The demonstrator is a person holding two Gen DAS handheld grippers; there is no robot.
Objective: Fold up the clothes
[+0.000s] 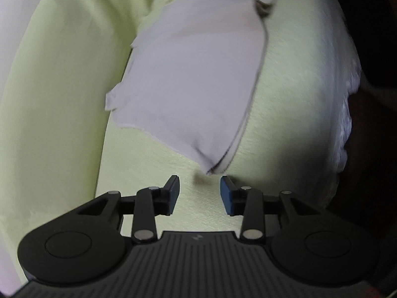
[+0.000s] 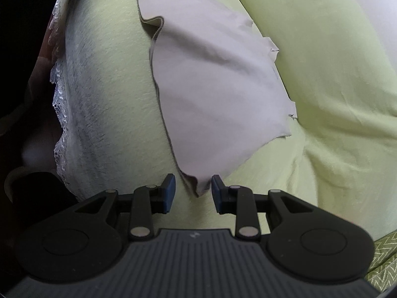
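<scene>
- the pale grey garment [image 1: 193, 82] lies flat on the yellow-green bedcover [image 1: 57, 79], with its long axis running away from me, near corner toward my jaws, far end up the bed.
- my left gripper [image 1: 199, 191] has its jaws apart and nothing between them; the garment's near corner [image 1: 213, 168] sits just ahead of the tips, slightly toward the right pad, apart from both.
- my right gripper [image 2: 193, 190] also stands with jaws apart, narrower. the other near corner [image 2: 198, 186] hangs into the gap; i cannot tell whether either pad touches it, and i see no pinch.
- so i judge the right hand is nearer its corner; the left would need to go forward a little.
- the garment looks thin and soft, with a darker seamed edge [image 1: 250, 99] along one side, a ragged edge on the other, and a small curl at the far hem [image 2: 153, 22].
- a lace trim [image 2: 59, 114] borders the bedcover's outer side.
</scene>
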